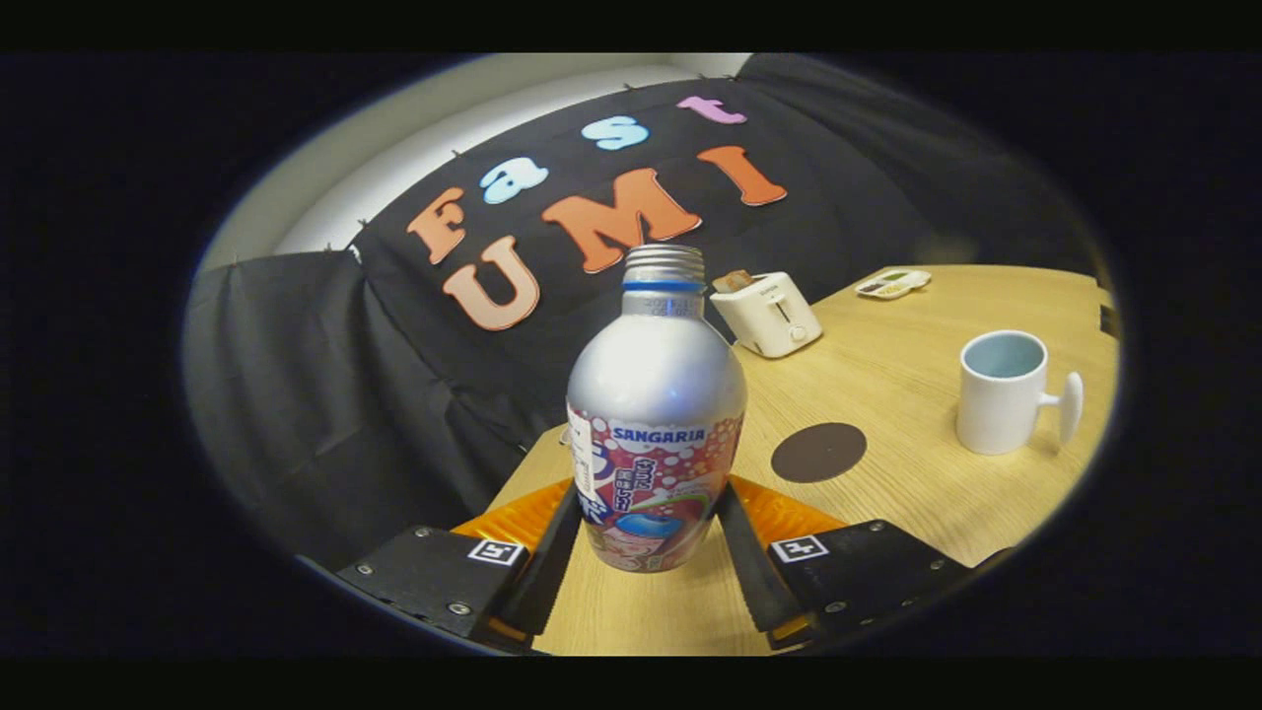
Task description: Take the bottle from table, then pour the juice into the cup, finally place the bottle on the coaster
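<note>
1. Gripper (651, 523): both fingers press the lower sides of the bottle (656, 424), clamping it between them.
2. Bottle: upright, cap off, base at or just above the wooden table (887, 365); contact cannot be confirmed.
3. Dark round coaster (818, 452): just beyond the fingers, beside the bottle.
4. White cup (1001, 391): upright, past the coaster.
5. White toaster (767, 313): farther back.
6. Small tray (892, 284): at the far edge.

Bottle (656, 414) upright between the gripper (646, 537) fingers, both touching it, above the table (887, 375).

Glossy metal bottle (656, 394), matt wood-grain table (887, 375), smooth glazed cup (1001, 391).
</note>
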